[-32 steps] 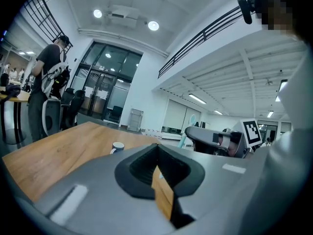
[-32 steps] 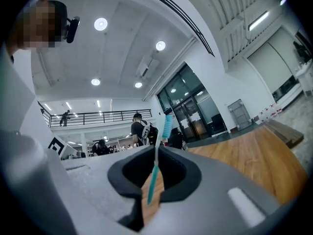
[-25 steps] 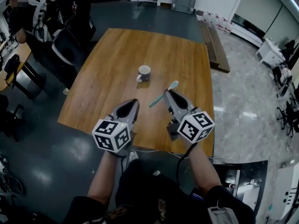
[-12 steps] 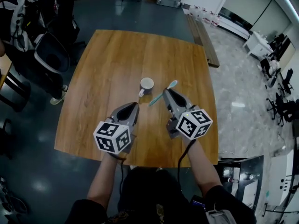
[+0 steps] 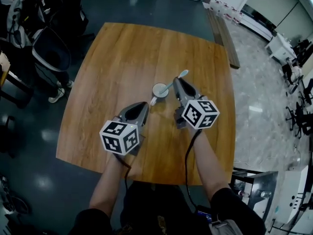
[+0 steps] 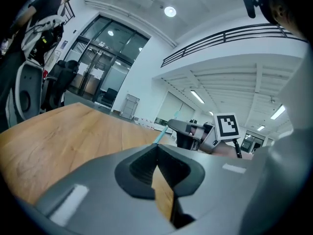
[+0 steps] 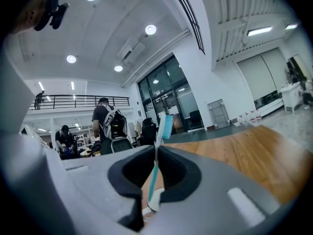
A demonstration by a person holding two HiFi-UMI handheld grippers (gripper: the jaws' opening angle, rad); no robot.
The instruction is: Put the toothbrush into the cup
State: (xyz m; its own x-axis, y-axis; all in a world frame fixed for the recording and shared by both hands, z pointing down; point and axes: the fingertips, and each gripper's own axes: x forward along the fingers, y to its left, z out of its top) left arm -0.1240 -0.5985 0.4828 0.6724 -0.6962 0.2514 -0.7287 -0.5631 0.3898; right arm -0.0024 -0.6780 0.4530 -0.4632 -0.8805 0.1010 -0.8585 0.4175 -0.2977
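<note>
A white cup [image 5: 160, 90] stands near the middle of the wooden table [image 5: 122, 58]. My right gripper [image 5: 178, 84] is shut on a teal toothbrush [image 5: 175, 80], just right of the cup. The brush head points up and to the right, and the handle's lower end reaches over the cup's rim. In the right gripper view the toothbrush [image 7: 159, 141] stands almost upright between the jaws of my right gripper [image 7: 155, 153], bristles on top. My left gripper [image 5: 142, 106] hovers near the cup's front left, shut and empty. In the left gripper view my left gripper [image 6: 157, 148] faces the right gripper [image 6: 190, 129] and toothbrush [image 6: 161, 135].
Office chairs [image 5: 51, 53] stand beyond the table's left edge on the dark floor. A bench [image 5: 222, 31] lies past the far right corner. Two people [image 7: 105, 124] stand by chairs in the background of the right gripper view.
Both grippers have moved forward over the table toward the cup. The toothbrush's handle end, earlier short of the cup, now reaches over its rim.
</note>
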